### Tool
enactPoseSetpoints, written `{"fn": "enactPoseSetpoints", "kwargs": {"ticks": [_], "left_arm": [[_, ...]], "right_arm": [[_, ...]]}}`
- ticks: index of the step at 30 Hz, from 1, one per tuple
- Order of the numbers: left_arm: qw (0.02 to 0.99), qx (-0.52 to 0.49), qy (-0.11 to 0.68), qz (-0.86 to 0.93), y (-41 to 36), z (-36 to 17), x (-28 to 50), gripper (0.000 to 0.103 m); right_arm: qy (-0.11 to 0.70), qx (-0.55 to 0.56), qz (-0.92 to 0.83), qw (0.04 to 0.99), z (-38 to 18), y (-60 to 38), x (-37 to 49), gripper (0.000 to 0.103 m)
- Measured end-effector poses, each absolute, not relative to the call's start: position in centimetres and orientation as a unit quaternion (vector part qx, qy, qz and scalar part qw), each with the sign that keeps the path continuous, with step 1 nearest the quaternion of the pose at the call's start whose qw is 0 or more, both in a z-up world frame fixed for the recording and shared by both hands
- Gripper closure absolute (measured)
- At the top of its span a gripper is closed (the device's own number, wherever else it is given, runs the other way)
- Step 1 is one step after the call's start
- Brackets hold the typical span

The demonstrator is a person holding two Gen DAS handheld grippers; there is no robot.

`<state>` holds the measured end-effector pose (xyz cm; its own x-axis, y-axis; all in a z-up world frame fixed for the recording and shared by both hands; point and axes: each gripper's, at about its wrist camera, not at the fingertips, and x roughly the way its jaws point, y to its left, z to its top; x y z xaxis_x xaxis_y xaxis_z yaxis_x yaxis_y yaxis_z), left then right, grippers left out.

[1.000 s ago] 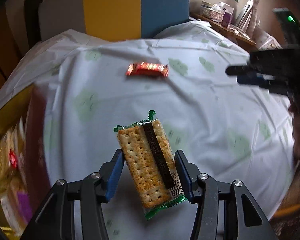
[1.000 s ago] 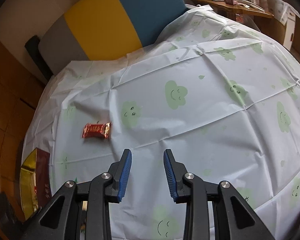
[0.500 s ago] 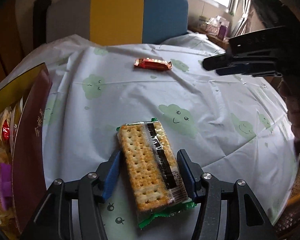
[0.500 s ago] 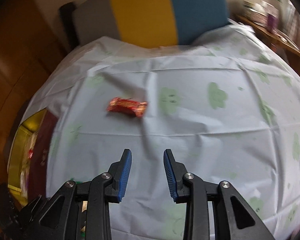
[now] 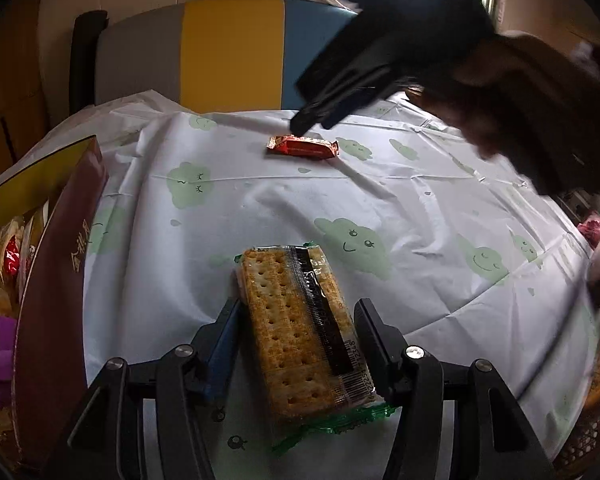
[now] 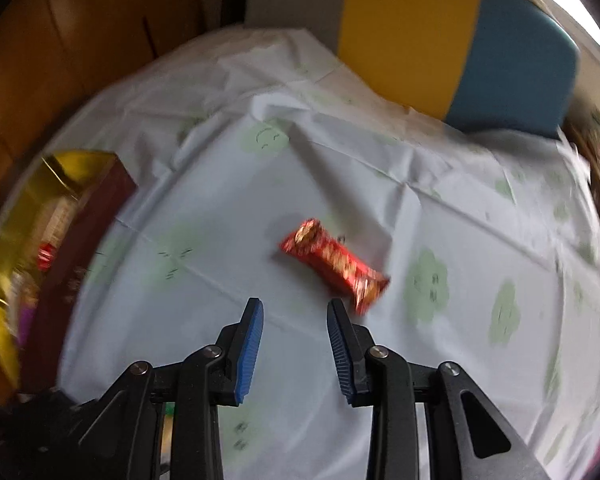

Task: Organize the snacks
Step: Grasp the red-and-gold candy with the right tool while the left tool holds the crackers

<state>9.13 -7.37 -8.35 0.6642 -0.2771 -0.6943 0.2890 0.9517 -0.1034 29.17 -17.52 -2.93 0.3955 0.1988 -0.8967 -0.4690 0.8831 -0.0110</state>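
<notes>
Left tongs point(image 5: 298, 326): released, cracker pack point(image 5: 300, 330) lying between on tabletop point(image 5: 420, 200); right tongs point(image 6: 295, 322): parted, empty, beside red snack bar point(image 6: 334, 264); snack box point(image 5: 56, 280) at left

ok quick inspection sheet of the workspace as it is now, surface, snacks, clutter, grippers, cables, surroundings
surface: table under a white tablecloth printed with green smiling clouds, creased.
job's things: cracker packet lying flat on the cloth; red snack bar lying alone further out; open snack box at the table's left edge with wrapped snacks inside.
clutter: nothing seen on the cloth.
grippers: left gripper straddles the cracker packet, its jaws have just been opening and a gap shows at the right pad; right gripper open and empty, just short of the red bar.
cables: nothing seen.
surroundings: grey, yellow and blue chair behind the table; window at upper right.
</notes>
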Motion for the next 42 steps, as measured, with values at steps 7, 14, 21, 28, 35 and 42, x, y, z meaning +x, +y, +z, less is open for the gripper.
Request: {"fn": "enactPoseSetpoints", "kwargs": {"ticks": [7, 14, 21, 28, 35, 42], "left_arm": [[0.913, 0.007, 0.376, -0.158, -7.4, -8.5, 9.1, 0.044], [0.914, 0.019, 0.376, -0.152, -7.9, -8.5, 9.0, 0.044], [0.913, 0.022, 0.378, -0.152, -8.0, -8.3, 9.0, 0.044], [0.913, 0.02, 0.378, -0.152, -7.8, -8.3, 9.2, 0.044], [0.913, 0.016, 0.379, -0.154, -7.7, -8.3, 9.3, 0.044], [0.913, 0.016, 0.379, -0.153, -7.8, -8.3, 9.3, 0.044]], "right_arm": [[0.542, -0.207, 0.196, 0.79, -6.0, -14.7, 33.5, 0.069], [0.536, -0.196, 0.2, 0.797, -5.8, -15.2, 33.6, 0.074], [0.533, -0.162, 0.188, 0.809, -5.8, -16.1, 33.6, 0.071], [0.562, -0.148, 0.175, 0.795, -5.5, -16.8, 31.9, 0.088], [0.61, -0.063, 0.209, 0.762, -5.7, -20.1, 29.0, 0.068], [0.572, -0.062, 0.207, 0.791, -3.5, -22.7, 28.1, 0.064]]}}
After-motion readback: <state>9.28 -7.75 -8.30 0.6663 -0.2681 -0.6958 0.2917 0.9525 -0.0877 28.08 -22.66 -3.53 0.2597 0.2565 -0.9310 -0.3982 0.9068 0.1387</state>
